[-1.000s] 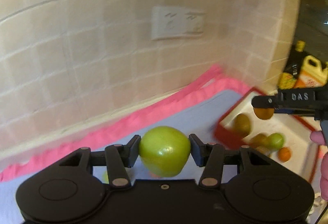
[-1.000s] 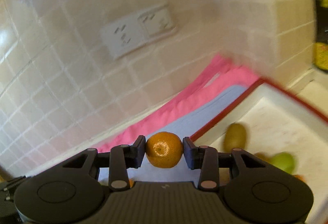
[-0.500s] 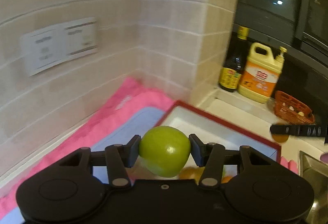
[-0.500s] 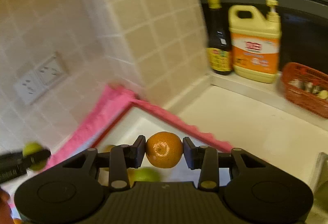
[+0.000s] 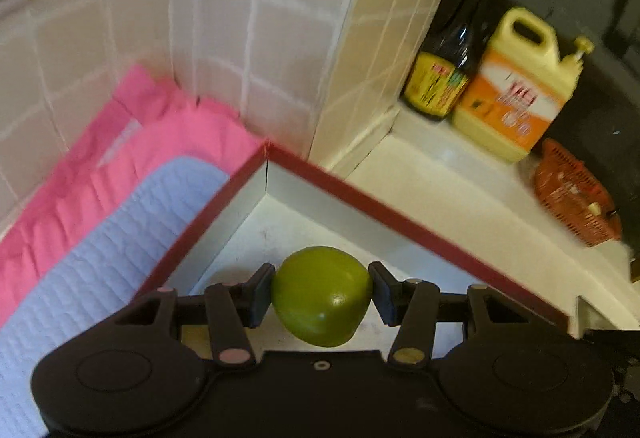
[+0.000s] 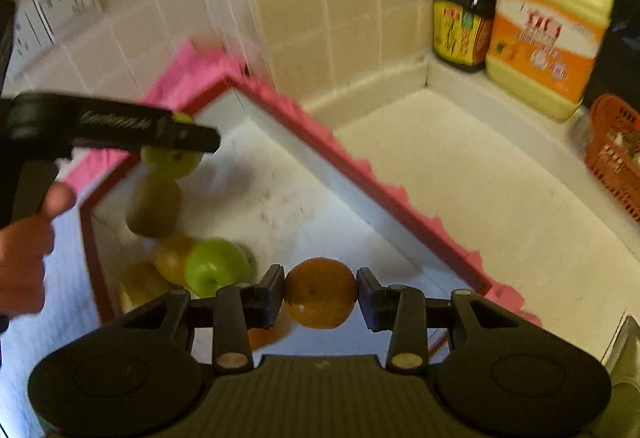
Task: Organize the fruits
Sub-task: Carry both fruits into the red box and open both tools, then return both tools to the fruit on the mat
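My left gripper (image 5: 322,296) is shut on a green apple (image 5: 322,296) and holds it above the far corner of a white box with a red rim (image 5: 360,203). My right gripper (image 6: 320,294) is shut on an orange (image 6: 320,294) above the same box (image 6: 360,177). In the right wrist view the left gripper (image 6: 176,139) shows at left with its green apple (image 6: 172,159). Inside the box lie a kiwi (image 6: 154,205), a green apple (image 6: 216,268) and other yellow-orange fruit (image 6: 170,258).
The box sits on a blue mat (image 5: 100,246) over a pink cloth (image 5: 132,145) in a tiled wall corner. A dark sauce bottle (image 5: 452,53), a yellow detergent jug (image 5: 516,89) and an orange basket (image 5: 576,193) stand on the counter at right.
Both grippers have swung right and moved down over the box with their fruit still held. The left gripper now hangs over the box's far corner.
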A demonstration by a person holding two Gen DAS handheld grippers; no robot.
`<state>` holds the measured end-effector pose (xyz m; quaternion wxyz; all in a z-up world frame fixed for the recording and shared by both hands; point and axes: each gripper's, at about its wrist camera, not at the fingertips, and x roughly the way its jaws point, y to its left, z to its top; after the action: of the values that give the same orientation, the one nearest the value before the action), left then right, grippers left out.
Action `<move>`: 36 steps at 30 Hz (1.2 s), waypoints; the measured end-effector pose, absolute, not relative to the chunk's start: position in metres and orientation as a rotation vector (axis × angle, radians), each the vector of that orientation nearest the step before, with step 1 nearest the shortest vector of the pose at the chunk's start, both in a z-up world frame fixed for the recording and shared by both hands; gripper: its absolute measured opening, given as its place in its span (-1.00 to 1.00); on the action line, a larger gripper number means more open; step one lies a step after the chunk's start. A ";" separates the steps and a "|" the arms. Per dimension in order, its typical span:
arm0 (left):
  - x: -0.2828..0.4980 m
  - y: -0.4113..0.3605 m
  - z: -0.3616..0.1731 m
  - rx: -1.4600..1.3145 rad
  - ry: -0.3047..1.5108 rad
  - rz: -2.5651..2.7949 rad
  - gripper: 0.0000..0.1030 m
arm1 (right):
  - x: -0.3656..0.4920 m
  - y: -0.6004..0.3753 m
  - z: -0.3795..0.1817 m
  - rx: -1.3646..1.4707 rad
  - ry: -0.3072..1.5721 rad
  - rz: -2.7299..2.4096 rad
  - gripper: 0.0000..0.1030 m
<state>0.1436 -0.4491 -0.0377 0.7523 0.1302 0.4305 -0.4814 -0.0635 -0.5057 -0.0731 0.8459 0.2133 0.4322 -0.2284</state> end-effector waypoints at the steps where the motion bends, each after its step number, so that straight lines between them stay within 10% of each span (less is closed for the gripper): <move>1: 0.145 -0.453 -0.044 0.289 0.953 -1.052 0.19 | -0.062 -0.505 -0.076 0.446 0.922 -0.477 -0.20; 26: 0.148 -0.461 -0.071 0.333 1.023 -1.004 0.18 | -0.039 -0.485 -0.100 0.277 1.074 -0.427 -0.18; 28: 0.149 -0.453 -0.067 0.280 1.044 -1.033 0.51 | -0.040 -0.487 -0.095 0.312 1.077 -0.414 -0.18; 36: 0.139 -0.371 0.014 0.099 0.882 -1.095 0.52 | -0.083 -0.520 -0.002 0.319 0.863 -0.532 0.28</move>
<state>0.1393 -0.3705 0.0139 0.7616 0.0457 0.4055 -0.5035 -0.0826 -0.5199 -0.0019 0.8621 0.1523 0.4113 -0.2539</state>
